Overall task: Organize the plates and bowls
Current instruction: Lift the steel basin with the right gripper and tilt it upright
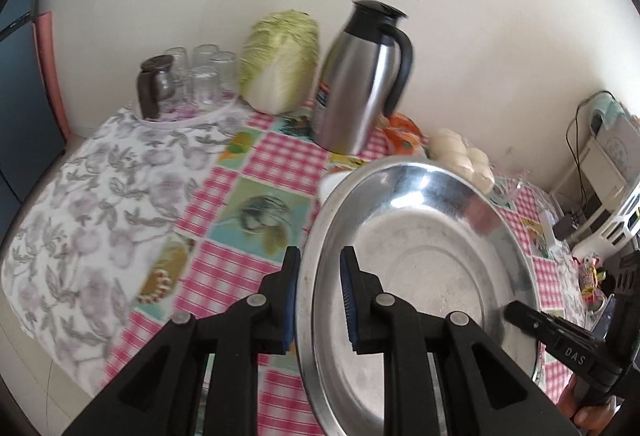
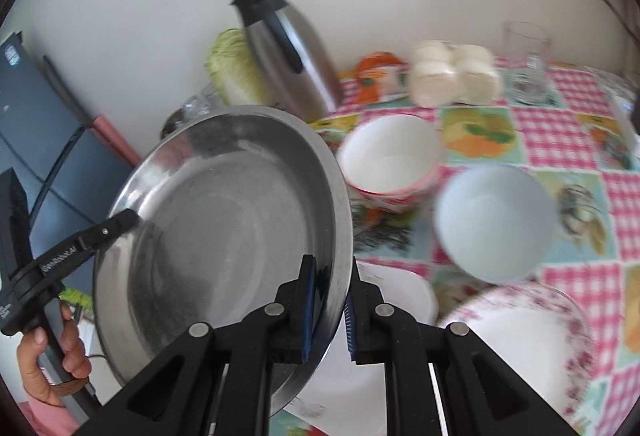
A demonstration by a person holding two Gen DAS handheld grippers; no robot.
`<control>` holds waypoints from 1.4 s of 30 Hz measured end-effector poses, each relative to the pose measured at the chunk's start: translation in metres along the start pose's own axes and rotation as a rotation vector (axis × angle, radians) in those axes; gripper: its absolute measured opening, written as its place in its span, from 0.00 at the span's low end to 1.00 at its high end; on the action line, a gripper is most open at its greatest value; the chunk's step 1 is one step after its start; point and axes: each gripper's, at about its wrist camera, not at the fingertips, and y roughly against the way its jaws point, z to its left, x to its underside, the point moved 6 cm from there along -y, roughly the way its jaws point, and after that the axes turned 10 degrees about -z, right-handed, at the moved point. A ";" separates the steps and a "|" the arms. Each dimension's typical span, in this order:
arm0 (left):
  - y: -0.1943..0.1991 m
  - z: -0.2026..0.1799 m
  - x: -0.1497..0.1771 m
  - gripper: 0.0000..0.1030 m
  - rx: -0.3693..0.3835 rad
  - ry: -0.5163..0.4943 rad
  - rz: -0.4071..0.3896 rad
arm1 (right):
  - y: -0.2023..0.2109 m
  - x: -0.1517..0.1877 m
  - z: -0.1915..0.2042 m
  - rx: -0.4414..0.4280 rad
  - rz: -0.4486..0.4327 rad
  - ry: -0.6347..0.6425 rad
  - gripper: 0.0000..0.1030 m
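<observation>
Steel plate: off the table, tilted, carried at opposite rims.
Left gripper: clamped on one rim of the plate.
Right gripper: clamped on the opposite rim.
Progress: early by the look; white bowl, blue bowl and floral dish beside the plate, unstacked.
Surface: checked tablecloth; thermos and cabbage beyond the plate, by a pale wall.

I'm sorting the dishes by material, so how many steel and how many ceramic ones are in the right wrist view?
Steel basin: 1
White ceramic bowls: 3
White plate: 1
Total: 5
</observation>
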 end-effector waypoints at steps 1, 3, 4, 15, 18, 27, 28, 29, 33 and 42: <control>-0.002 -0.006 0.004 0.18 0.010 -0.003 0.007 | 0.002 0.003 -0.007 0.015 0.004 0.000 0.14; -0.008 -0.015 0.016 0.18 0.029 -0.007 0.025 | 0.004 0.012 -0.020 0.034 0.015 -0.015 0.14; -0.010 -0.019 0.023 0.18 0.037 -0.008 0.035 | 0.005 0.014 -0.027 0.038 0.022 -0.023 0.14; -0.037 -0.018 0.064 0.18 0.049 0.041 0.124 | -0.002 0.042 -0.049 0.100 0.103 -0.008 0.14; -0.045 -0.011 0.073 0.20 0.056 0.080 0.146 | -0.007 0.048 -0.048 0.103 0.123 0.004 0.15; -0.058 -0.003 0.093 0.21 0.058 0.115 0.206 | -0.021 0.061 -0.050 0.120 0.182 0.011 0.15; -0.059 -0.003 0.095 0.22 0.059 0.116 0.211 | -0.022 0.061 -0.051 0.123 0.185 0.012 0.15; -0.060 -0.004 0.096 0.25 0.062 0.115 0.216 | -0.023 0.062 -0.051 0.125 0.186 0.013 0.15; -0.065 -0.007 0.102 0.29 0.059 0.092 0.239 | -0.029 0.064 -0.055 0.132 0.196 -0.005 0.15; -0.071 -0.007 0.109 0.29 0.055 0.098 0.267 | -0.030 0.065 -0.056 0.142 0.188 0.001 0.16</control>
